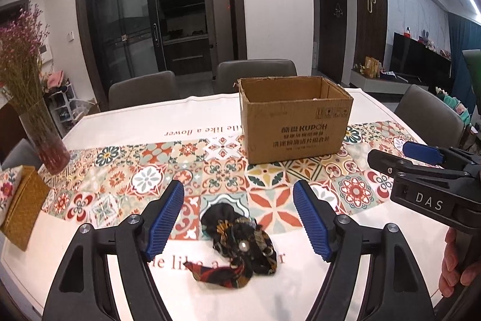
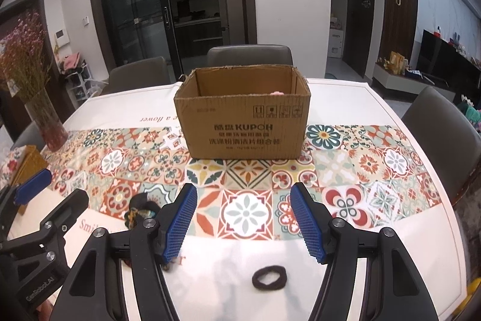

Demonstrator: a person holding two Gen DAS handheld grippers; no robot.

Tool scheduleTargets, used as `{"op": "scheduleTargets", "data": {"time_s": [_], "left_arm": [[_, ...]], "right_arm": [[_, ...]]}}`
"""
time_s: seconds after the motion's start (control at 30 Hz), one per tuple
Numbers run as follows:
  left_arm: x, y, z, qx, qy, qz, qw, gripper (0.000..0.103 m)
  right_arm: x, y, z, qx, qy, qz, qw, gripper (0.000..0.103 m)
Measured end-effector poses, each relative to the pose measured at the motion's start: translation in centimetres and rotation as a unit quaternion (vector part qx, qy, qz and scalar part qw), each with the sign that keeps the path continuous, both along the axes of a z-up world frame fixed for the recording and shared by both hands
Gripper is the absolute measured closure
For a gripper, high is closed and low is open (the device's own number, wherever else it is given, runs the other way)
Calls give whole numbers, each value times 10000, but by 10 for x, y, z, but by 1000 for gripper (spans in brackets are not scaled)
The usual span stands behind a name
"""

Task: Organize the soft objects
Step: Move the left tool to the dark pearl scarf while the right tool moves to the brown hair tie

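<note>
A dark patterned fabric scrunchie lies crumpled on the table just below my open left gripper, between its blue pads. It also shows in the right wrist view, partly hidden behind the left finger. A dark brown hair tie lies flat on the white cloth, just below my open, empty right gripper. An open cardboard box stands beyond both grippers; it also shows in the right wrist view, with something pink inside at the back right.
A glass vase of dried flowers and a woven tissue box stand at the table's left. Grey chairs ring the far and right sides. The right gripper's body is at the right edge of the left wrist view.
</note>
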State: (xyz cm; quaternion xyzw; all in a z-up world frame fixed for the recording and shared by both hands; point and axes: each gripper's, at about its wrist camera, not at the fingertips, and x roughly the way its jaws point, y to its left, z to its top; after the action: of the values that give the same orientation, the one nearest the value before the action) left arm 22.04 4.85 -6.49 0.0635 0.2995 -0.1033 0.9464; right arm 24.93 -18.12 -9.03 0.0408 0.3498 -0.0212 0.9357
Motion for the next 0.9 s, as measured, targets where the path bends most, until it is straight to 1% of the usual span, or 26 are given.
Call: {"op": "scheduleTargets", "data": {"time_s": [0.07,0.1,0.13,0.23,0.53,0.67,0.9], "left_arm": [[-9,1,-5,7,-5,63,10000,27],[-11,1,-7,7,5,82,10000,27],[-14,1,-8,-2,6,88,10000,26],[-23,1,-14,58,-39,162,9998,25],[-30,4,-37,12,120,272,9996,23],[-27,4,-51,-17,230,309,9993,22],[-21,0,-73,68,340,366,9987,22]], "right_arm": [[-6,0,-3,-44,20,-14,10000,36],[-9,-1,-4,-55,35,-33,10000,30],[-13,-2,-6,-53,14,-64,10000,29],[-22,-5,-10,-33,-25,-154,9999,29],[-34,-8,-40,200,237,-299,9991,29],[-37,-7,-53,194,319,-338,9987,29],[-37,-5,-78,20,415,-372,9984,29]]}}
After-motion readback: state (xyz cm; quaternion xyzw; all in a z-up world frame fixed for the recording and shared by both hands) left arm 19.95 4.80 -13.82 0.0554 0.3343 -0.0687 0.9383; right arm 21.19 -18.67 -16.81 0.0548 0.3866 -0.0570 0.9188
